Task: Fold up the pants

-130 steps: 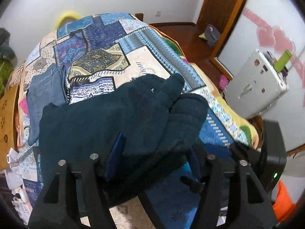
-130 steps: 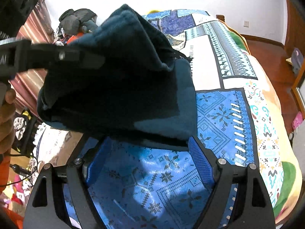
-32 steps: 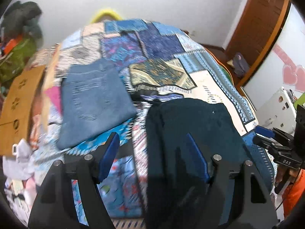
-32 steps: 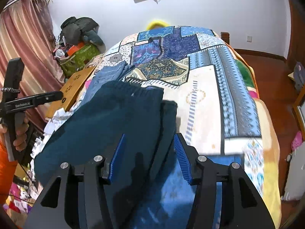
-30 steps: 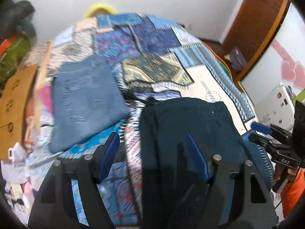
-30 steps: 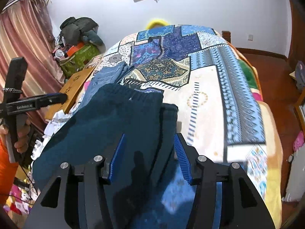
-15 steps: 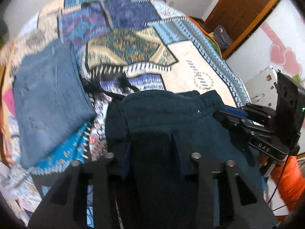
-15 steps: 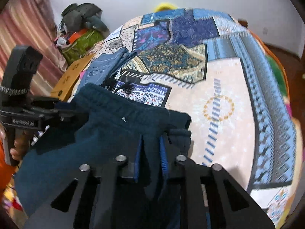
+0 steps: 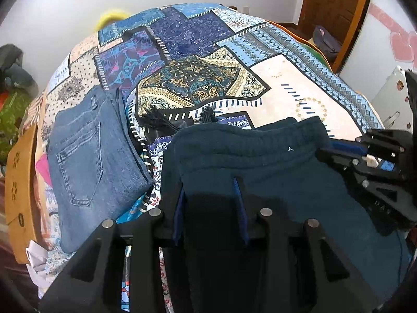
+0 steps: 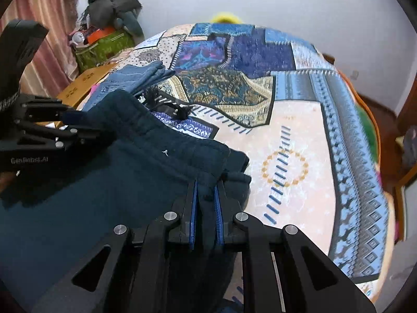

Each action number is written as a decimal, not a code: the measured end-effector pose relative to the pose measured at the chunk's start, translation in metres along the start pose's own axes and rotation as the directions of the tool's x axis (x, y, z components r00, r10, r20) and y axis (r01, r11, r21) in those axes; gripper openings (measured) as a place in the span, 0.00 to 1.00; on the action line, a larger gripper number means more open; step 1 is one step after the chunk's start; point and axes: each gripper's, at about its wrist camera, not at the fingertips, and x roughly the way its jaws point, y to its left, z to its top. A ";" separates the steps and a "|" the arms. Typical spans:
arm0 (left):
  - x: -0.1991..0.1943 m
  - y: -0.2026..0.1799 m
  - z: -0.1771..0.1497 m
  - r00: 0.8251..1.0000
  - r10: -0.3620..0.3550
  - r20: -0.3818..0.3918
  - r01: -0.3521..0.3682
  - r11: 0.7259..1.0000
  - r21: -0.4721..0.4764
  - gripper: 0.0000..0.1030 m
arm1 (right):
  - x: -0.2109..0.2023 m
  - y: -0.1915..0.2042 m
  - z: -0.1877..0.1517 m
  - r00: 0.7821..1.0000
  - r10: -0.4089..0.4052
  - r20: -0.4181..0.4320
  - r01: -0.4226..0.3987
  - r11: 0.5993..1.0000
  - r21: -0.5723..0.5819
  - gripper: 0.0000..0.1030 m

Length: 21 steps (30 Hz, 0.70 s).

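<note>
Right gripper (image 10: 206,200) jaws nearly together, pinching a bunched fold at one end of the waistband. Left gripper (image 9: 209,203) jaws narrowed but wider, having just closed, clamped on a thicker wad of the dark teal pants (image 9: 260,182) near the opposite waist corner. Pants spread on the patchwork bedspread (image 9: 286,88), waistband away from the cameras, legs hidden below both views. Folded jeans (image 9: 88,154) just beside, on the left. Judged soft, thick, limp knit: light, not slippery, prone to sagging between the holds. Best held at the elastic waistband corners, both layers caught together.
</note>
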 end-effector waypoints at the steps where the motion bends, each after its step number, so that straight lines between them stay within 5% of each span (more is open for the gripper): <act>1: -0.002 -0.001 0.000 1.000 0.003 0.004 -0.003 1.000 0.010 0.36 | 0.000 -0.001 0.002 1.000 0.003 -0.013 -0.003 1.000 0.010 0.10; 8: -0.045 0.002 0.000 0.994 0.055 0.099 -0.058 0.998 0.025 0.37 | -0.027 -0.007 0.001 0.999 0.016 -0.030 -0.014 0.997 0.070 0.15; 12: -0.076 0.012 -0.003 0.992 0.019 0.124 -0.019 1.000 0.004 0.48 | -0.059 -0.003 -0.004 1.000 0.016 0.021 -0.017 0.997 0.077 0.44; 14: -0.089 0.017 -0.007 0.991 -0.003 0.135 0.007 1.000 -0.026 0.68 | -0.075 0.002 -0.007 0.998 0.015 0.055 -0.019 0.997 0.074 0.55; 17: -0.096 0.023 -0.017 0.992 -0.028 0.126 0.037 0.997 -0.065 0.76 | -0.094 0.010 -0.014 0.996 0.021 0.089 -0.029 0.996 0.082 0.80; 21: -0.081 0.027 -0.032 0.997 -0.077 0.028 0.080 0.992 -0.101 0.78 | -0.093 0.015 -0.030 0.995 0.081 0.052 -0.087 0.988 0.125 0.85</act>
